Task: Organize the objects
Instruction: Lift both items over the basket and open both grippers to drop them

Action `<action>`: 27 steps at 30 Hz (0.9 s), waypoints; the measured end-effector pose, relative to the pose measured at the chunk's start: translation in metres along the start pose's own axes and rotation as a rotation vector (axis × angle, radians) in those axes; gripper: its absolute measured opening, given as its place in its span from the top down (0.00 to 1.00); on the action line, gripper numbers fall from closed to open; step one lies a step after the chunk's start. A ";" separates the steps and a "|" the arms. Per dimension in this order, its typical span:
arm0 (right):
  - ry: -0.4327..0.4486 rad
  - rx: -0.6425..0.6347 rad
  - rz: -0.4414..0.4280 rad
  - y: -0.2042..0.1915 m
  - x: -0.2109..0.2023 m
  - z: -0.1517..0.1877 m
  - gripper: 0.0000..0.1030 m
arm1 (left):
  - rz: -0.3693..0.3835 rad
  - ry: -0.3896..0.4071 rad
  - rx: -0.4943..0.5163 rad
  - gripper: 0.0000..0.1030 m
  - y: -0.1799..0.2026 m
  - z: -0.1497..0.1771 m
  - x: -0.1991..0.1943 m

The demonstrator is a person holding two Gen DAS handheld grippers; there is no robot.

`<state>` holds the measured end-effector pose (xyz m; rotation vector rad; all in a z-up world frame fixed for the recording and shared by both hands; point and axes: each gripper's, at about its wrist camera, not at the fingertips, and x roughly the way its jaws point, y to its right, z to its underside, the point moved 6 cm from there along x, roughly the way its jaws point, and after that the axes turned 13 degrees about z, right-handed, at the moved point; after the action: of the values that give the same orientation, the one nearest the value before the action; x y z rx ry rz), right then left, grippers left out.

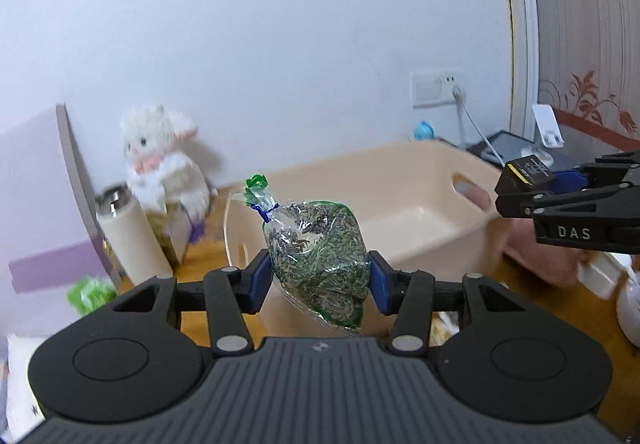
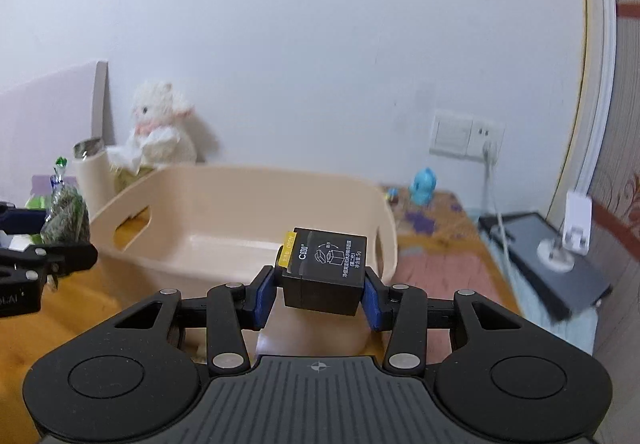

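My left gripper (image 1: 319,282) is shut on a clear bag of green dried leaves (image 1: 316,252), tied with a blue twist, held above the near rim of a beige plastic basket (image 1: 400,171). My right gripper (image 2: 318,294) is shut on a small black box with a yellow tab (image 2: 324,270), held over the basket's near wall (image 2: 304,179). The right gripper and its box (image 1: 524,175) show at the right of the left wrist view. The left gripper's bag (image 2: 66,215) shows at the left of the right wrist view. The basket looks empty inside.
A white plush toy (image 1: 160,159) and a cream thermos (image 1: 128,232) stand left of the basket on the wooden table (image 2: 80,304). A blue toy (image 2: 423,185), a wall socket with a cable (image 2: 486,135) and a dark tablet (image 2: 548,260) are to the right.
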<state>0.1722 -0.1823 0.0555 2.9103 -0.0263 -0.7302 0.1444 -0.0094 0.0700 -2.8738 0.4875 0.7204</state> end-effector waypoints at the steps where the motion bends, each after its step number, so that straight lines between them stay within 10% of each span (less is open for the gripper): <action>1: 0.007 0.006 -0.003 0.000 0.003 -0.005 0.60 | 0.007 -0.004 0.011 0.49 -0.001 -0.005 0.005; 21: -0.139 -0.058 0.043 -0.047 0.097 -0.005 0.60 | -0.043 -0.241 -0.119 0.49 -0.033 0.009 0.143; 27: -0.141 -0.073 0.072 -0.046 0.091 -0.003 0.38 | -0.066 -0.225 -0.120 0.37 -0.034 0.005 0.129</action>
<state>0.2531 -0.1407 0.0090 2.7686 -0.1161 -0.9028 0.2614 -0.0120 0.0053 -2.8516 0.3286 1.0789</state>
